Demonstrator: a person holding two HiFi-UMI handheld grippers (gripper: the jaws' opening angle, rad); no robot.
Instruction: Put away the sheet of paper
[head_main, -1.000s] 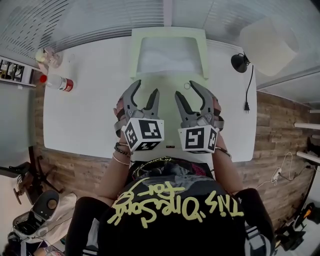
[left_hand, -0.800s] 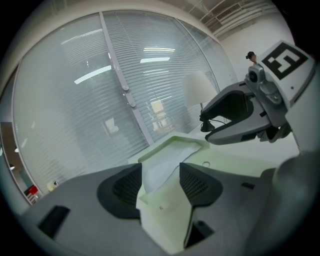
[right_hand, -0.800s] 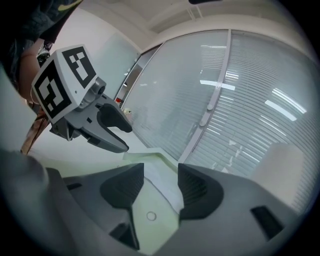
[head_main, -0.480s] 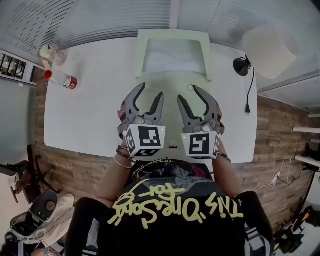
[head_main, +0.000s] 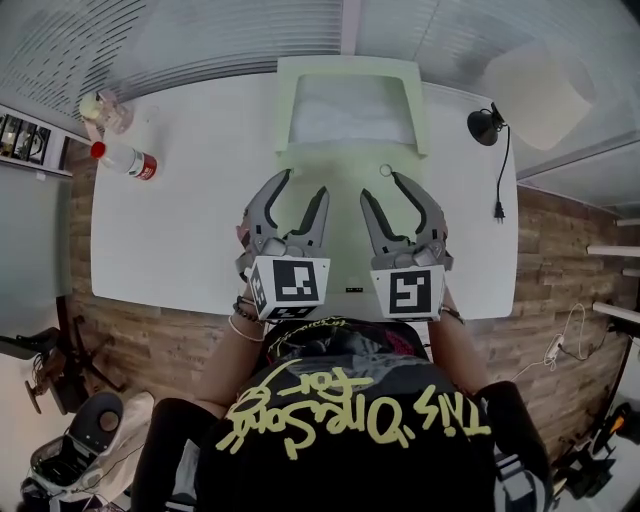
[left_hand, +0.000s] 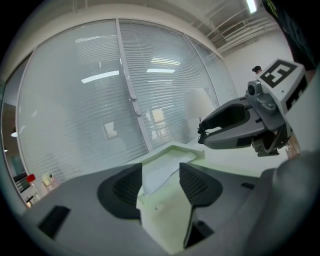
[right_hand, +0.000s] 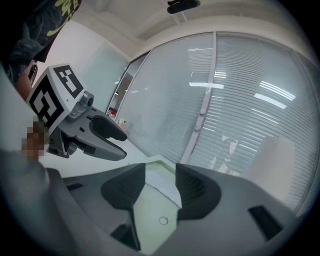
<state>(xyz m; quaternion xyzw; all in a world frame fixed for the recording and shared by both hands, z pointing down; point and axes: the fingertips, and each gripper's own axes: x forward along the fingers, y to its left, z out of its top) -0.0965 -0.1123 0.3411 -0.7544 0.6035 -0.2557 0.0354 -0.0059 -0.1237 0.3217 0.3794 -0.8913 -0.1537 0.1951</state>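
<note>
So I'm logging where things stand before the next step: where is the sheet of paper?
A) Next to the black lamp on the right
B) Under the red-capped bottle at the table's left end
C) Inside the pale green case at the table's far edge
C: the white sheet of paper lies within the rim of the pale green case at the far edge of the table.

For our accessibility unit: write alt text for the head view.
Seen from above, a person holds the left gripper and right gripper side by side over a white table, both open and empty, the right's jaws just closing slightly. Ahead, a white sheet lies in a pale green tray.
</note>
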